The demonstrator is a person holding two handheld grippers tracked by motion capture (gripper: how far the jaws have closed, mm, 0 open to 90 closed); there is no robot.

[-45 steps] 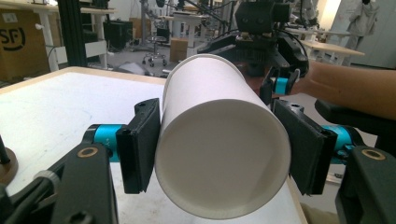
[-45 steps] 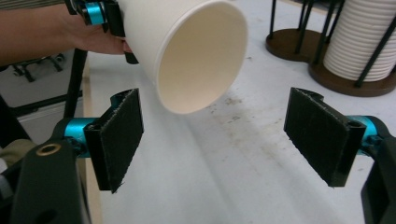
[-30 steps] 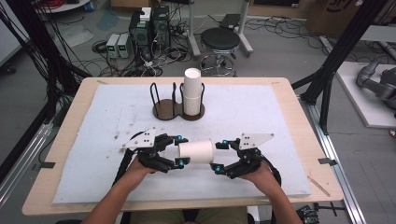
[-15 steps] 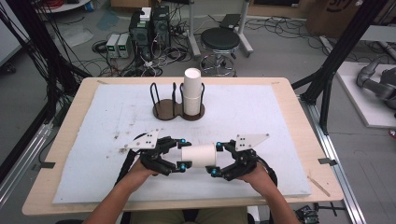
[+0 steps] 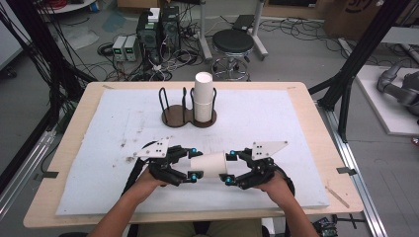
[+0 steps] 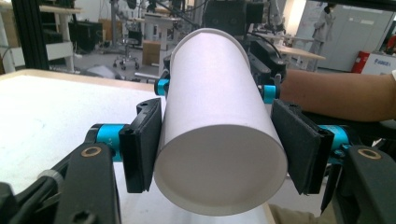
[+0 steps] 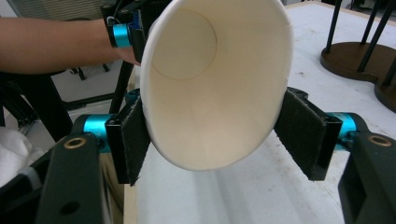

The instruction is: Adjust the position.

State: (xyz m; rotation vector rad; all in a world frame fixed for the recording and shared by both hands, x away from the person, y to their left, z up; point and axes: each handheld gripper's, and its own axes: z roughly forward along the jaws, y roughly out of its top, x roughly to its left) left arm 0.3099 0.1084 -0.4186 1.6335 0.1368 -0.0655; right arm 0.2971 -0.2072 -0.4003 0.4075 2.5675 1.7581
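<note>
A white paper cup (image 5: pixel 207 165) lies on its side in the air just above the white mat, near the table's front. My left gripper (image 5: pixel 193 163) is shut on its base end and my right gripper (image 5: pixel 228 168) is shut on its mouth end. In the left gripper view the cup (image 6: pixel 215 126) shows its closed bottom, and that gripper (image 6: pixel 217 114) has a pad pressed on each side. In the right gripper view the open mouth of the cup (image 7: pixel 210 93) faces the camera, with that gripper (image 7: pixel 217 109) clamped on the rim, which looks slightly oval.
A dark two-ring cup holder (image 5: pixel 175 116) stands at mid-table, with a stack of white cups (image 5: pixel 203 96) in its right ring. The white mat (image 5: pixel 296 128) covers most of the wooden table (image 5: pixel 326 148). A stool (image 5: pixel 232 42) and cables sit beyond the far edge.
Both grippers and the cup between them have shifted slightly toward the front edge. The cup stays horizontal. The holder and stack have not moved.
</note>
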